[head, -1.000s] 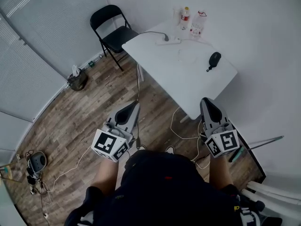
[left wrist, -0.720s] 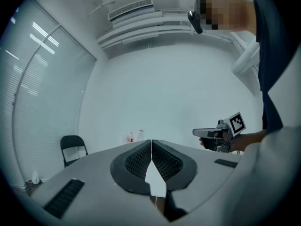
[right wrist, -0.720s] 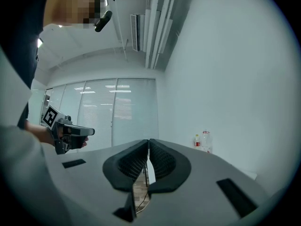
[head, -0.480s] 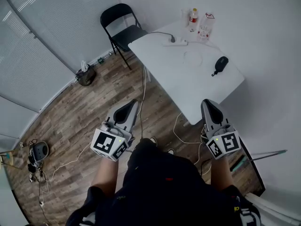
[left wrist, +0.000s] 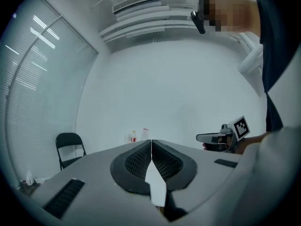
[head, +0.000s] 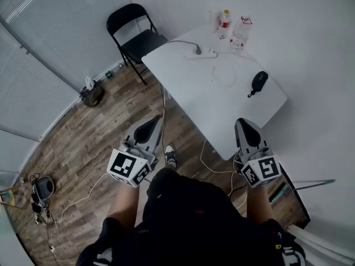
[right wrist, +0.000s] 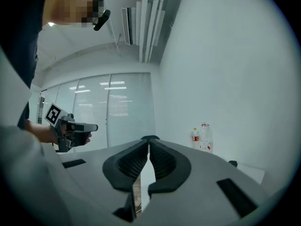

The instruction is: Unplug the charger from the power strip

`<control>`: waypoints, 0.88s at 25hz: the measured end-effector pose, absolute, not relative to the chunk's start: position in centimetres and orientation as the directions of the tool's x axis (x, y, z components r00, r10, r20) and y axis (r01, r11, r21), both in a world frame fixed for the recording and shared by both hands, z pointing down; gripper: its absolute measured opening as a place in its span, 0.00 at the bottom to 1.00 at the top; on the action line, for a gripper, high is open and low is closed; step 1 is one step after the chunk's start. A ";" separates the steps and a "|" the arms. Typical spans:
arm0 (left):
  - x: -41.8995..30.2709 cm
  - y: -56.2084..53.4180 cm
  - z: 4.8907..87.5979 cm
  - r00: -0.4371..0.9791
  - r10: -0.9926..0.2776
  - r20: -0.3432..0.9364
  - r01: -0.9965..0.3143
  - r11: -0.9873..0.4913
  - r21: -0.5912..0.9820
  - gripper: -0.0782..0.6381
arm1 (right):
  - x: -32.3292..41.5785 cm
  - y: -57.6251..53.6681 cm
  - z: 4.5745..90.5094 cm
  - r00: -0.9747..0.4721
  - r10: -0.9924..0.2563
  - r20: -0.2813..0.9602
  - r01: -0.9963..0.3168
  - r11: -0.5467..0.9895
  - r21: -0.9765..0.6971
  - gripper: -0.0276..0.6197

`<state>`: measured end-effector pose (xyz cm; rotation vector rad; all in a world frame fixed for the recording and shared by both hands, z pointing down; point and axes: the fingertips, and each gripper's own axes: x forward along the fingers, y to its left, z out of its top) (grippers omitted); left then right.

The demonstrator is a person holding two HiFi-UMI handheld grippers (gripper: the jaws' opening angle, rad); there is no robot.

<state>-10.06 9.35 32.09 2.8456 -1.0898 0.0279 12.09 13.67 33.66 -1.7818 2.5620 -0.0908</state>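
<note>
The white power strip [head: 204, 54] lies at the far end of the white table [head: 211, 107], with a dark charger plug [head: 198, 50] in its left end and a black cable running off to the left. Both grippers are held level well short of it, in front of the table's near edge. My left gripper [head: 151, 124] hangs over the wood floor with its jaws together and nothing between them [left wrist: 151, 145]. My right gripper [head: 243, 125] sits by the table's near corner, also shut and empty [right wrist: 149, 144].
Two bottles [head: 224, 20] stand behind the strip. A black mouse [head: 258, 81] and a thin white cable loop [head: 224, 74] lie mid-table. A black folding chair [head: 133, 35] stands left of the table. Cables trail on the floor [head: 213, 162], and a small bag [head: 91, 95] sits by the glass wall.
Both grippers have moved forward toward the table together with the person, and a shoe now shows between them. Both pairs of jaws stay shut.
</note>
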 end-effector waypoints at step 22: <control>-14.5 -17.1 34.2 0.844 -0.528 0.100 -0.537 -0.832 0.142 0.14 | 5.9 -11.7 32.7 -0.223 -0.971 0.087 -0.975 0.222 -0.015 0.09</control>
